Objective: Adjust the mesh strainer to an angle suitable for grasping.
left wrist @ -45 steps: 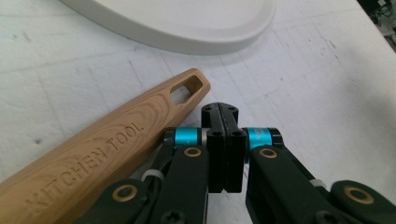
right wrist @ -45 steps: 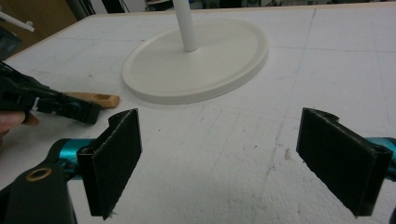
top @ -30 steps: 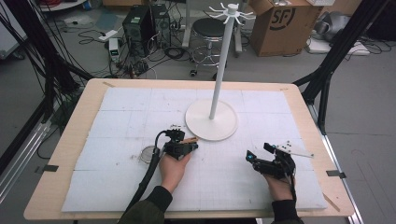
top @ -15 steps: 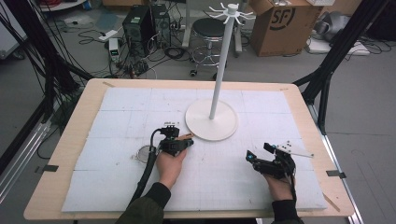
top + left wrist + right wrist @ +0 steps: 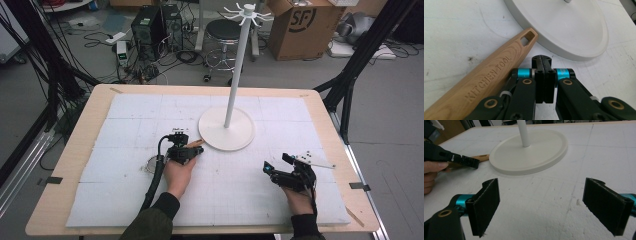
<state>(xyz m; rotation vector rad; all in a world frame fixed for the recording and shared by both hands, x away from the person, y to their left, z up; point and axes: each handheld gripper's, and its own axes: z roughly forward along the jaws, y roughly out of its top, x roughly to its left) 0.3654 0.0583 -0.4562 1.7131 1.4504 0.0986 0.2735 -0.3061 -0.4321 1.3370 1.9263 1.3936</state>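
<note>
On the white-covered desk (image 5: 125, 150), the left gripper (image 5: 544, 62) rests with its jaws pressed flat together and nothing between them, just beside a wooden kitchen tool handle (image 5: 491, 72) that lies flat on the desk. The handle's slotted end nearly meets the rim of the white stand's round base (image 5: 564, 27), though I cannot tell whether it touches. Well apart, near the desk's right side, the right gripper (image 5: 541, 207) hovers low with its jaws spread wide and empty, facing the base.
</note>
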